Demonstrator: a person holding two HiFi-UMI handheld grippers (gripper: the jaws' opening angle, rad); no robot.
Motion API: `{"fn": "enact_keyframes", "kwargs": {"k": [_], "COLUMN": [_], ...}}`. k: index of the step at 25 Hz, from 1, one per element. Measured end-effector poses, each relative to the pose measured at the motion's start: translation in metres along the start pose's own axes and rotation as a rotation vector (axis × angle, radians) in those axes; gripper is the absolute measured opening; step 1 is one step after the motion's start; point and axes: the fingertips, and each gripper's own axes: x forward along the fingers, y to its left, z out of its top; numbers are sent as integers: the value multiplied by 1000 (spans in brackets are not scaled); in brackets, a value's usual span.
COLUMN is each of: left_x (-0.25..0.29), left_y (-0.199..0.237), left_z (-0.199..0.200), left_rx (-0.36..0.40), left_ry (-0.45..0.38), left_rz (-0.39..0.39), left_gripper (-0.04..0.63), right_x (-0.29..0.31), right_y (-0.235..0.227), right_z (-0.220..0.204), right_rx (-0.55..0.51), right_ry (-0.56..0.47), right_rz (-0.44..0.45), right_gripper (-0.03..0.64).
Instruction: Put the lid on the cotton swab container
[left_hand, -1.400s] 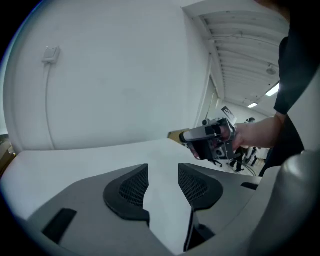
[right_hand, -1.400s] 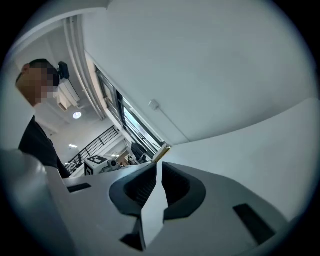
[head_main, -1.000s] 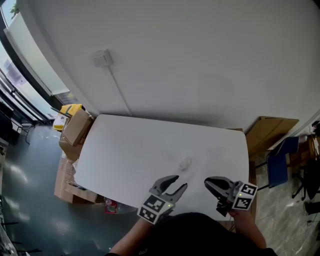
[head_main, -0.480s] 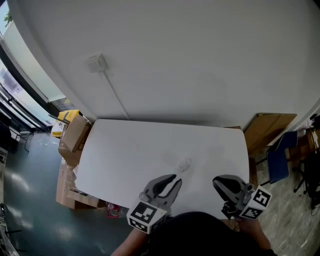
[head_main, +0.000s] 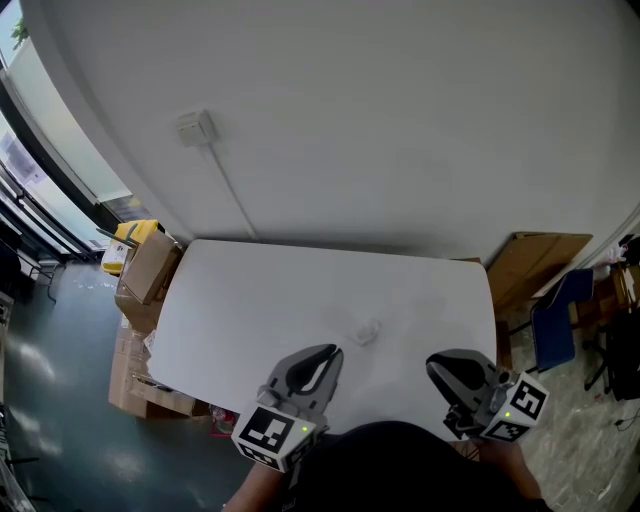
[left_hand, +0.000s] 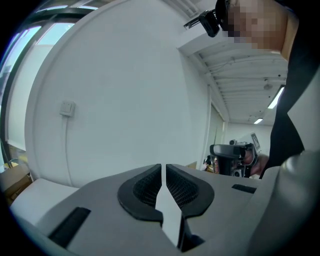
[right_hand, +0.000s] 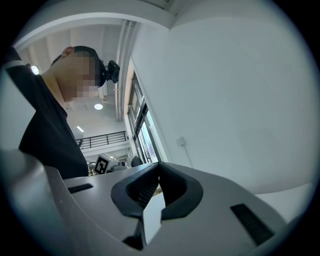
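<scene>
Looking down on a bare white table (head_main: 250, 300) against a white wall (head_main: 400, 120), with cardboard boxes (head_main: 148, 268) at its left. The cotton swab container (head_main: 368, 329), small, clear and faint, sits mid-table ahead of both claws. The left gripper (head_main: 328, 352) is closing on nothing, a thin slit remaining. The right gripper (head_main: 434, 363) is pressed together, empty.

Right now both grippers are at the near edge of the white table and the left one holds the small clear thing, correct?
No. The left gripper holds nothing: the left gripper view shows its jaws closing on empty air. The small clear thing lies on the white table, ahead of it.
</scene>
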Motion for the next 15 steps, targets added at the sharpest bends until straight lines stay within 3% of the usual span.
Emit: {"fn": "enact_keyframes", "kwargs": {"k": [5, 15], "left_x": [4, 5], "left_y": [-6, -16], "left_z": [4, 2], "left_rx": [-30, 2], "left_ry": [-12, 8], "left_rz": [-13, -36], "left_gripper": [38, 38], "right_x": [-1, -8], "right_y": [-4, -6], "right_z": [-4, -4], "right_rx": [15, 27], "right_ry": [4, -5], "right_rz": [-4, -19], "right_gripper": [15, 14]}}
